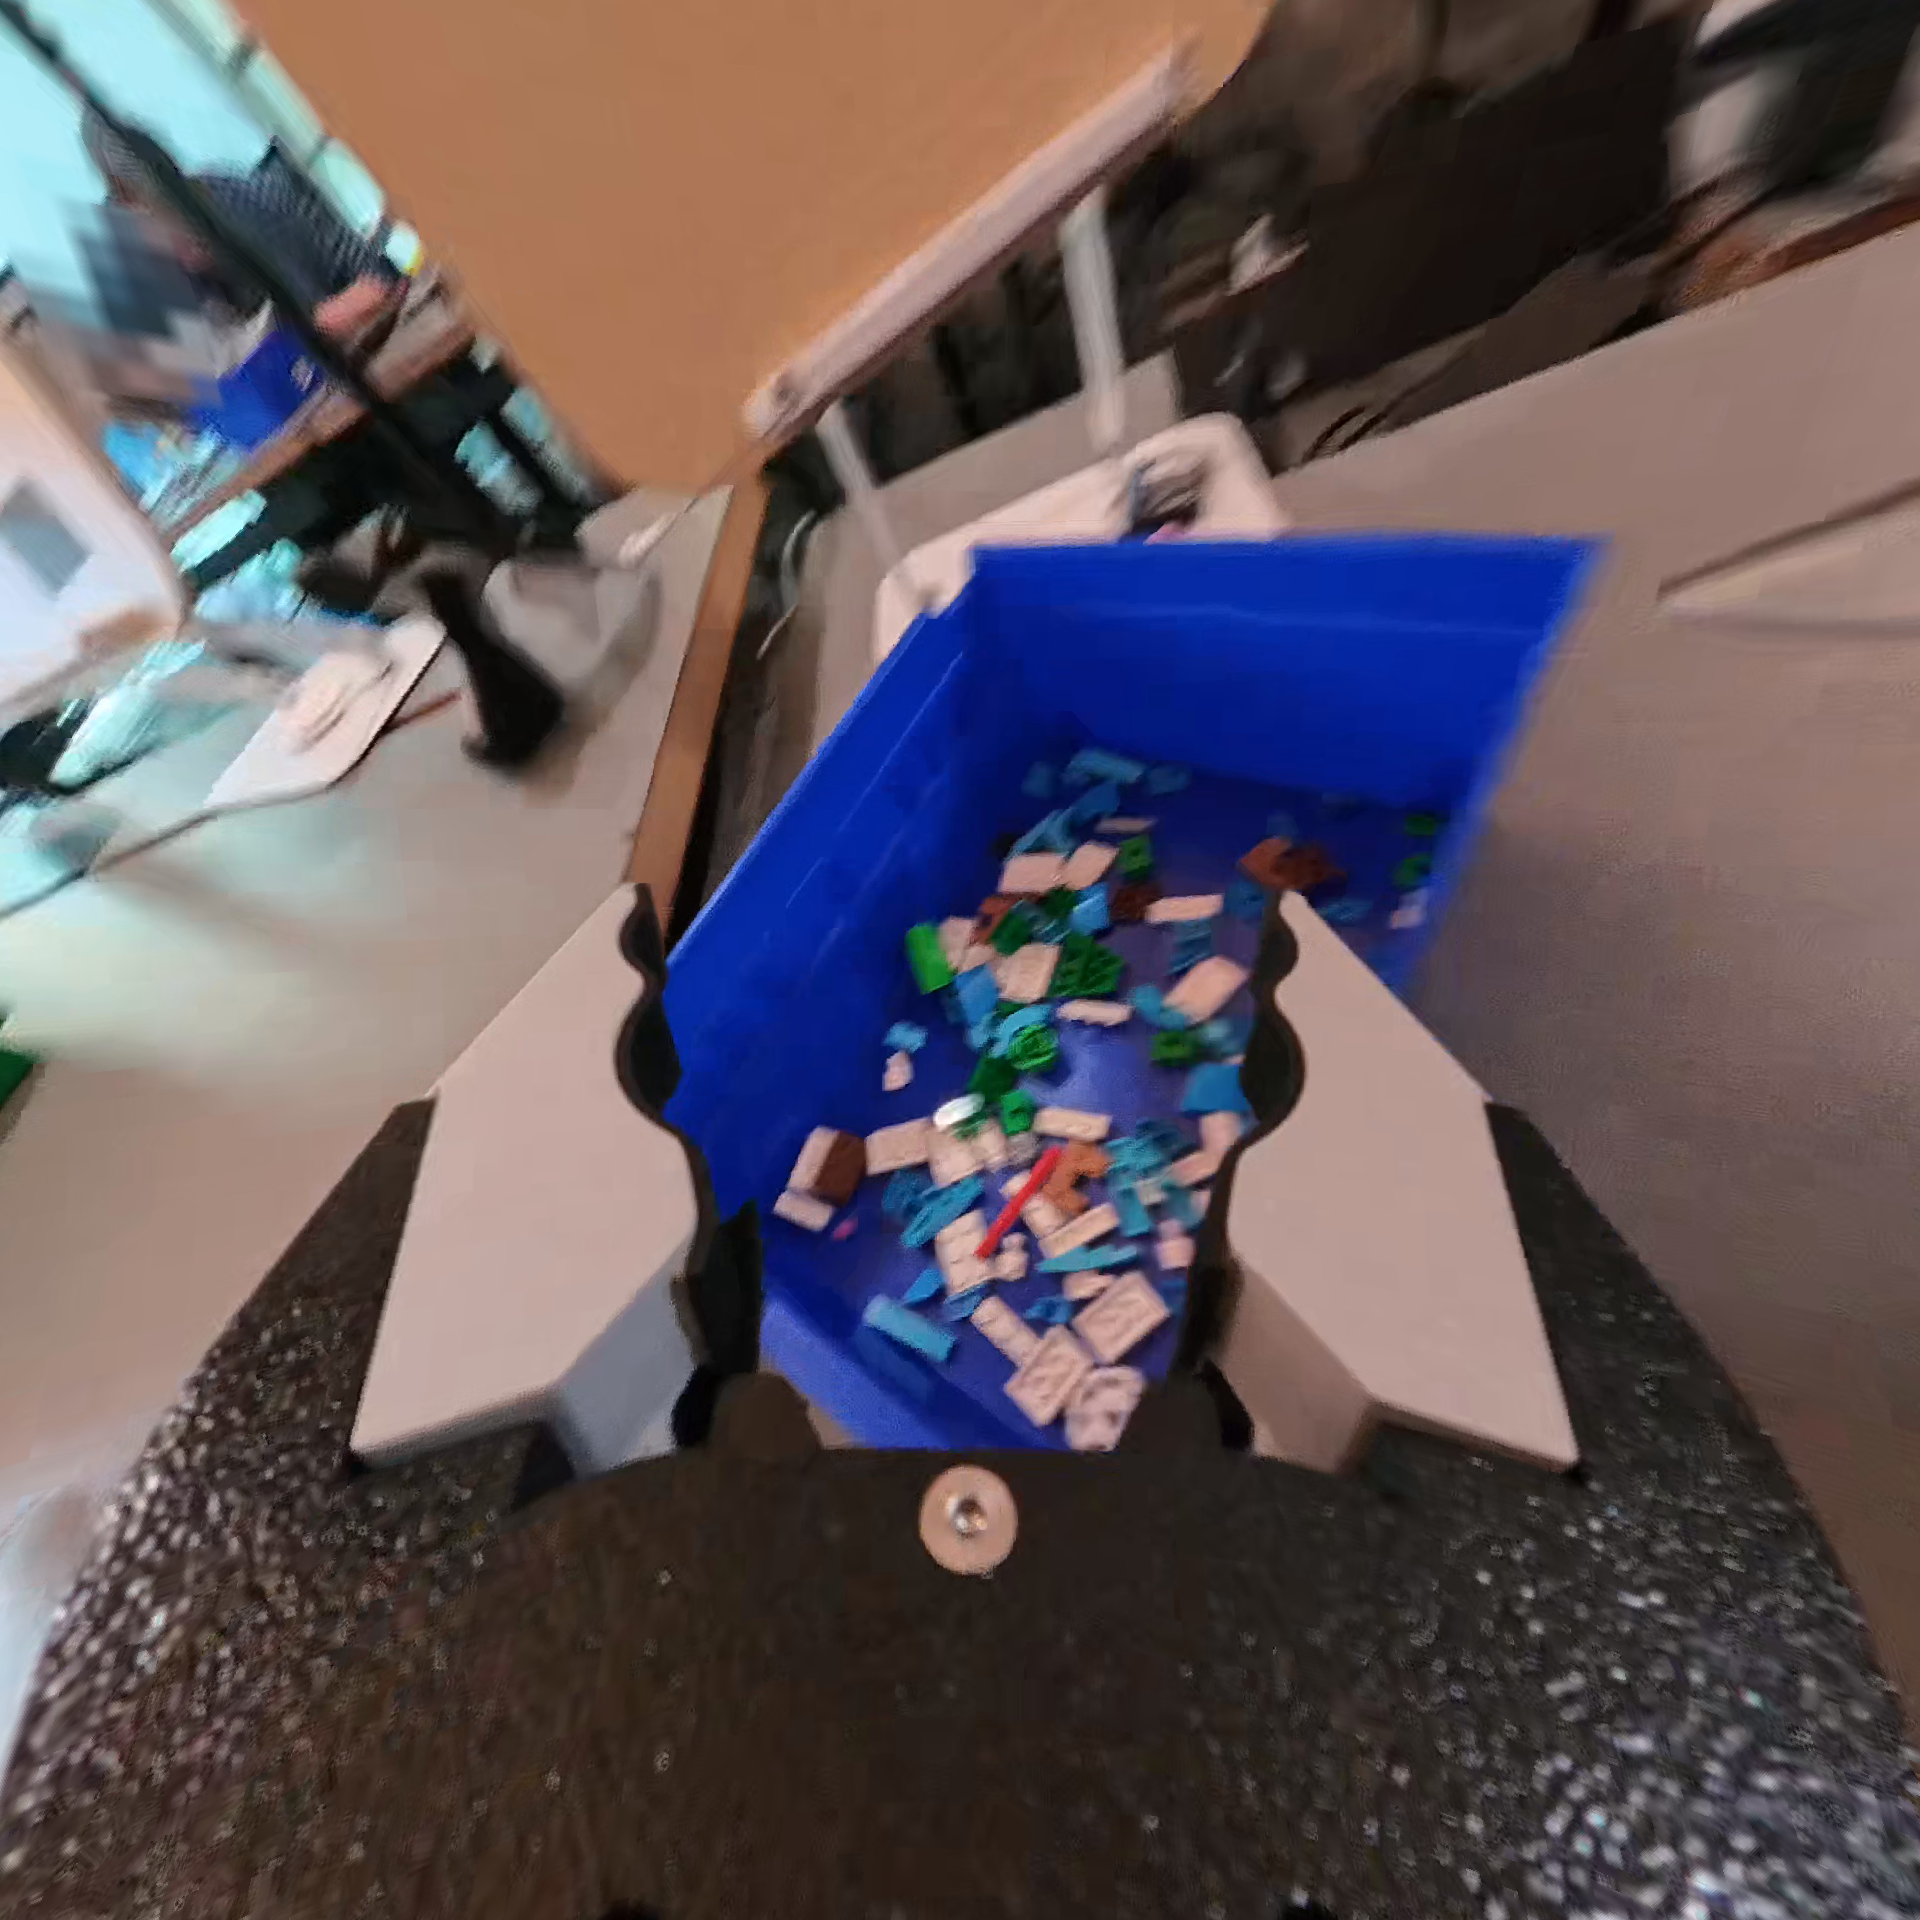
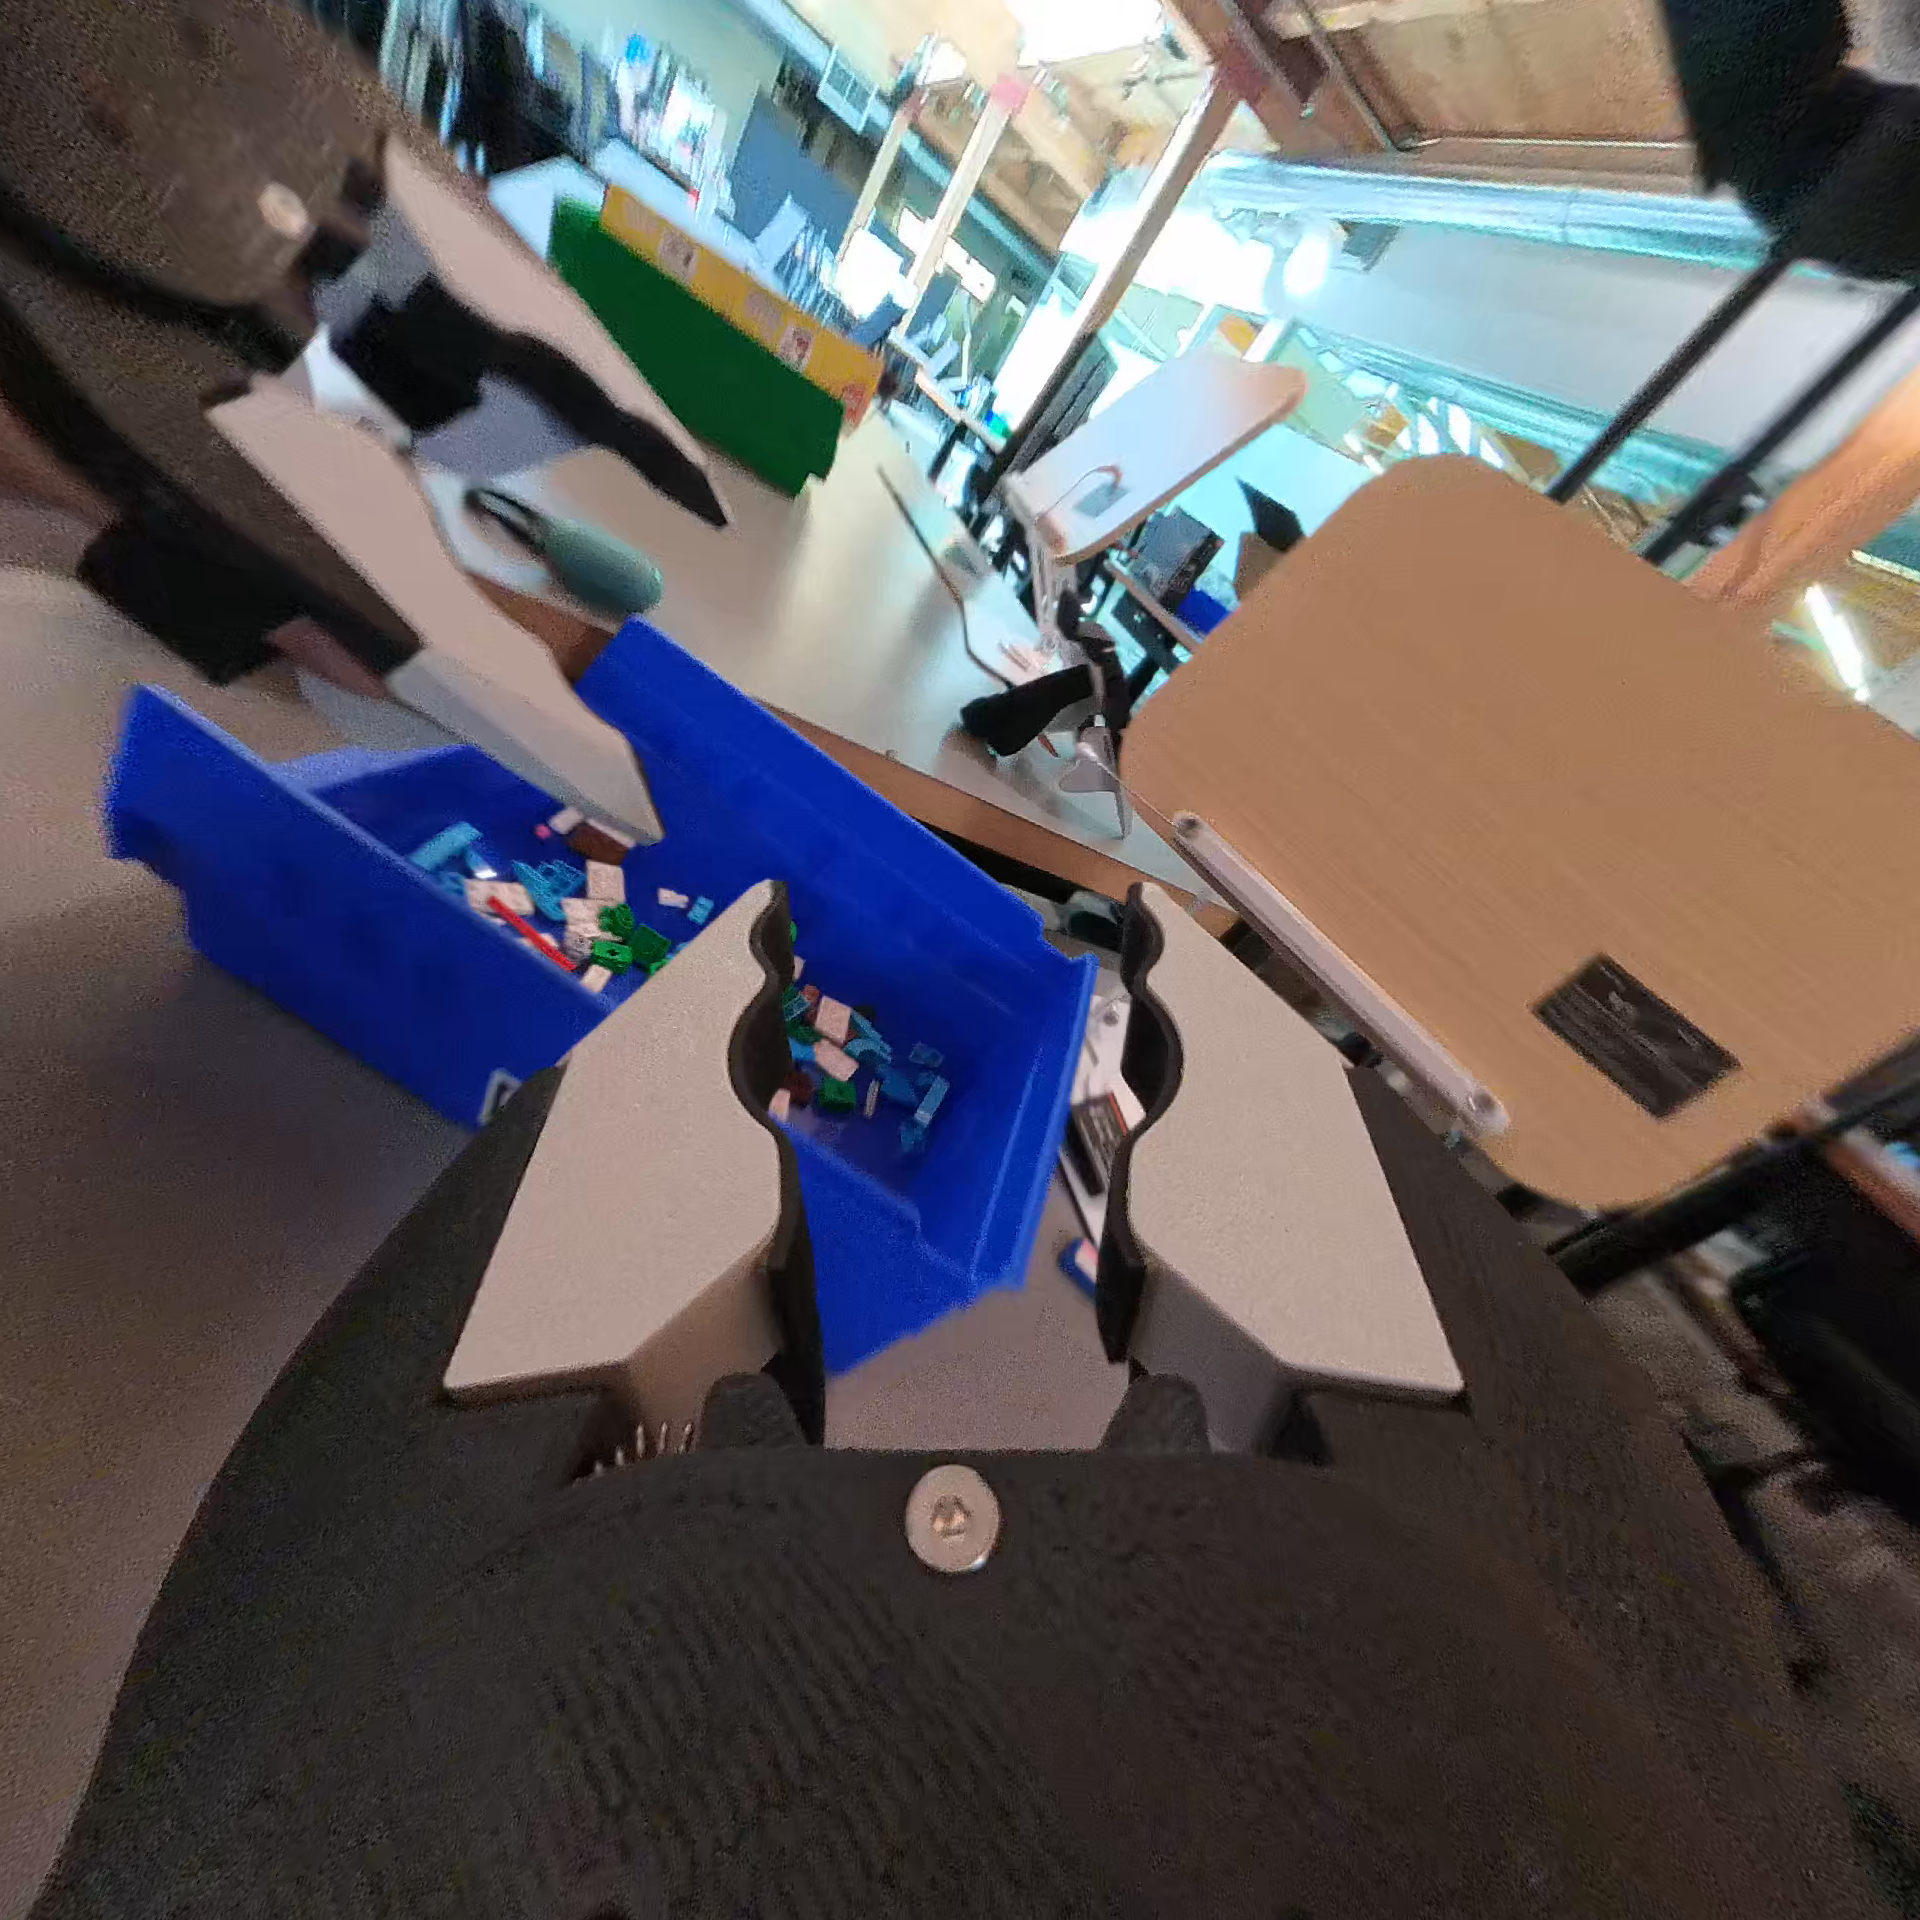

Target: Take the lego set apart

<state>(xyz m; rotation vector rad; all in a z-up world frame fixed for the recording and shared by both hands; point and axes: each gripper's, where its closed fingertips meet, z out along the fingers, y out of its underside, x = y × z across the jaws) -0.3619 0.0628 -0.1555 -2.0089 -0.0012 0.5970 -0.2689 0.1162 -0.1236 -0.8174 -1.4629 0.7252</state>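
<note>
Left gripper [image 1: 961, 1049]: jaws spread wide, nothing between them, hanging over the blue plastic bin [image 1: 1226, 644]. Right gripper [image 2: 956, 1081]: jaws also spread, empty, sitting at the bin's near corner with its left finger [image 2: 665, 1122] overlapping the bin wall in frame. In the right wrist view the left gripper [image 2: 499, 582] comes in from 10 o'clock, one grey finger tip dipping below the bin rim, just above the pieces. Lego set is fully loose: scattered lego pieces [image 1: 1049, 1122] cover the bin floor, mostly tan plates, light-blue bits, green bricks, a few brown ones, none visibly joined, though motion blur limits certainty. A thin red bar [image 1: 1018, 1200] lies diagonally among them toward 6 o'clock of the pile; a small white round piece [image 1: 958, 1114] sits just above it. Bin rests on a grey table [image 1: 1714, 831]. At 3 o'clock of the right gripper, a wood-grain panel [image 2: 1507, 831] with a dark label stands tilted beside the bin. At 12 o'clock in the right view, a green and yellow box [image 2: 717, 353] lies farther back on the table. Left wrist frame is heavily blurred.
</note>
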